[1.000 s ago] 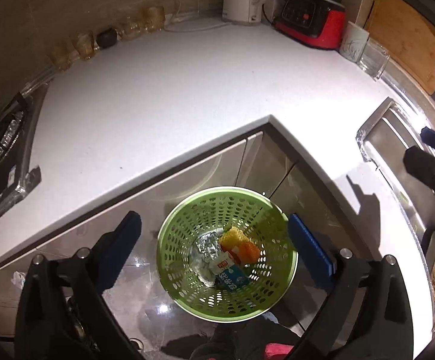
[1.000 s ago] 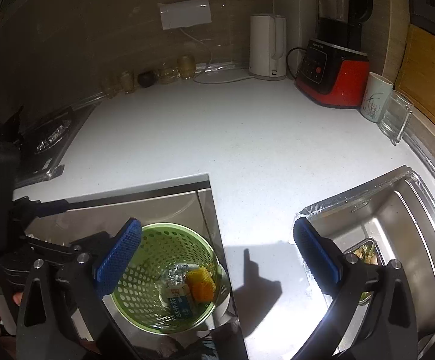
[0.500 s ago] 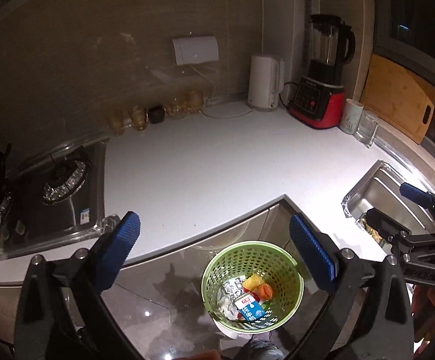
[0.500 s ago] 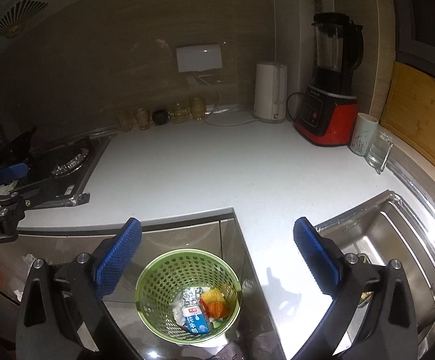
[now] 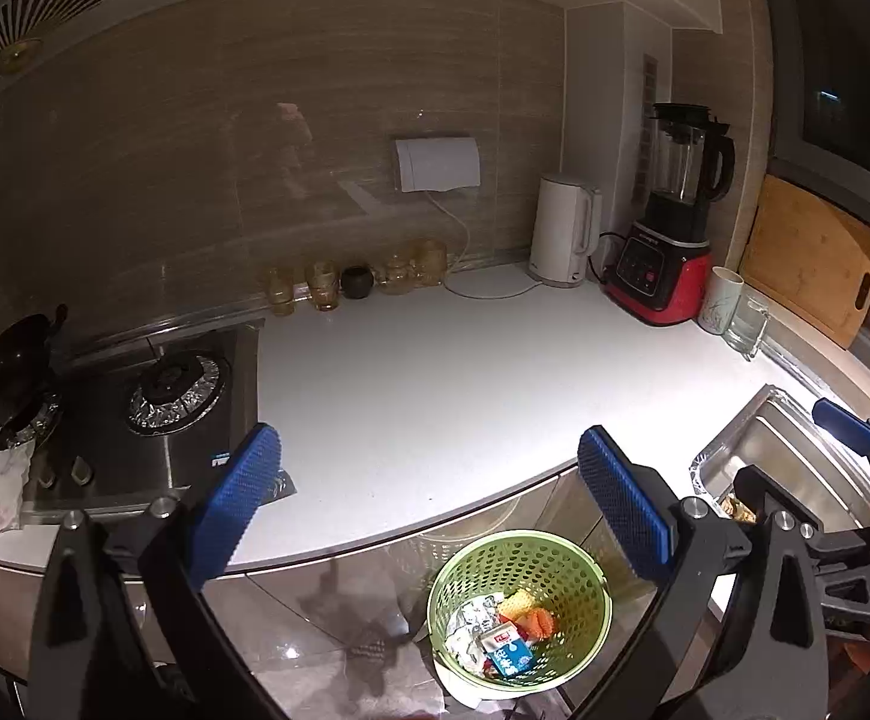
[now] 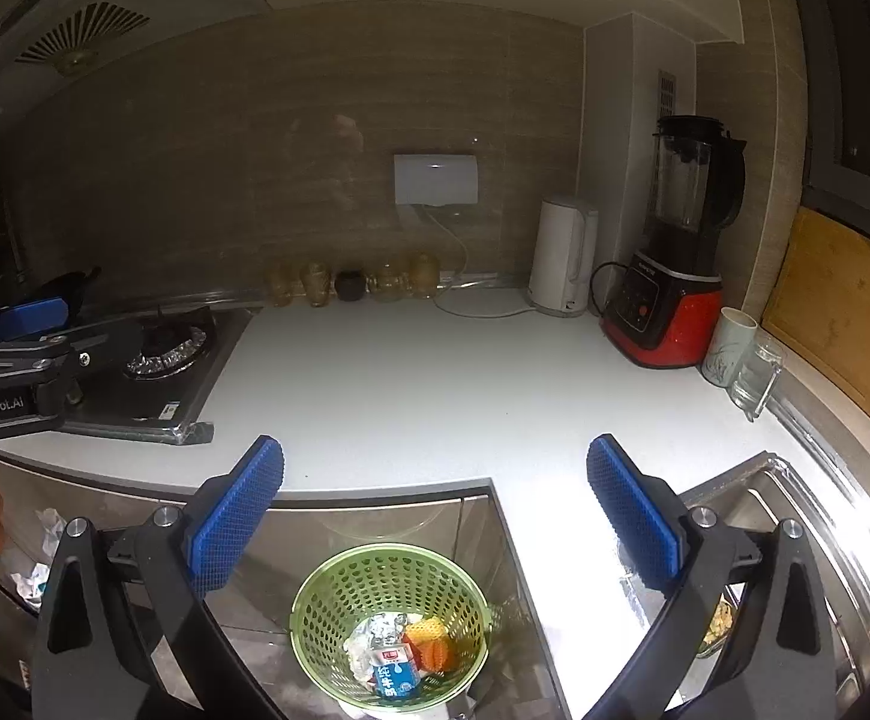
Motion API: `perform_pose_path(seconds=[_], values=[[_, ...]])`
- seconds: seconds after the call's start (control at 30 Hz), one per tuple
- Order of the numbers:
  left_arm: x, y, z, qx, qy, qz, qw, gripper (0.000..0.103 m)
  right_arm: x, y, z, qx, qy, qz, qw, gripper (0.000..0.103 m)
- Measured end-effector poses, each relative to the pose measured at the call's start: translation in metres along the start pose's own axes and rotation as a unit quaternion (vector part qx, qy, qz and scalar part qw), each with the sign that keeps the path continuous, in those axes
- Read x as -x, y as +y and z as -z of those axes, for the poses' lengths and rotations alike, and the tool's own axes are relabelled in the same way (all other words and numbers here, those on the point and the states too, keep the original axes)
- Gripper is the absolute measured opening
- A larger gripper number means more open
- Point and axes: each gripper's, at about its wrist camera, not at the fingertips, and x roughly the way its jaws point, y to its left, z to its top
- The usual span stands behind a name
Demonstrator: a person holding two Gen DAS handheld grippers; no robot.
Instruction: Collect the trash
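A green perforated waste basket [image 5: 579, 564] [image 6: 321, 594] stands on the floor below the counter's inner corner. Inside lie crumpled foil [image 5: 471, 621] [image 6: 375, 636], a blue and white carton [image 5: 510, 654] [image 6: 396, 675] and orange and yellow scraps [image 5: 534, 615] [image 6: 432, 642]. My left gripper [image 5: 429, 486] is open and empty, held high over the counter edge, up and left of the basket. My right gripper [image 6: 435, 492] is open and empty above the basket. Each gripper shows at the edge of the other's view.
The white counter [image 5: 435, 372] carries a kettle [image 5: 561, 231], a red blender [image 5: 669, 240], a cup and glass mug [image 5: 747, 324], and small jars [image 5: 357, 282] along the wall. A gas hob [image 5: 153, 408] lies left, a steel sink [image 5: 789, 456] right, a cutting board [image 5: 807, 270] behind it.
Both grippers have risen and tilted up from close over the basket. The basket now sits small and low in both views, and the whole counter and wall show.
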Motion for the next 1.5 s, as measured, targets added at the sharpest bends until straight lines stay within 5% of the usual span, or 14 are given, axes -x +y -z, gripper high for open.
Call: perform_pose_path(seconds=[0.27,0.67,1.5], values=[[0.0,0.0,-0.023,0.026,-0.015,-0.057,0.9979,0.095,-0.025,-0.004,-0.032,0.034,-0.019,-0.038,0.998,0.1],[-0.02,-0.022,-0.073,0.094,-0.04,-0.146,0.9841,0.095,-0.089,-0.035,-0.1,0.09,-0.038,-0.121,0.988,0.101],[-0.046,-0.068,-0.099,0.111,-0.035,-0.179,0.9769,0.095,-0.116,-0.082,-0.126,0.1,-0.052,-0.183,0.977,0.101]])
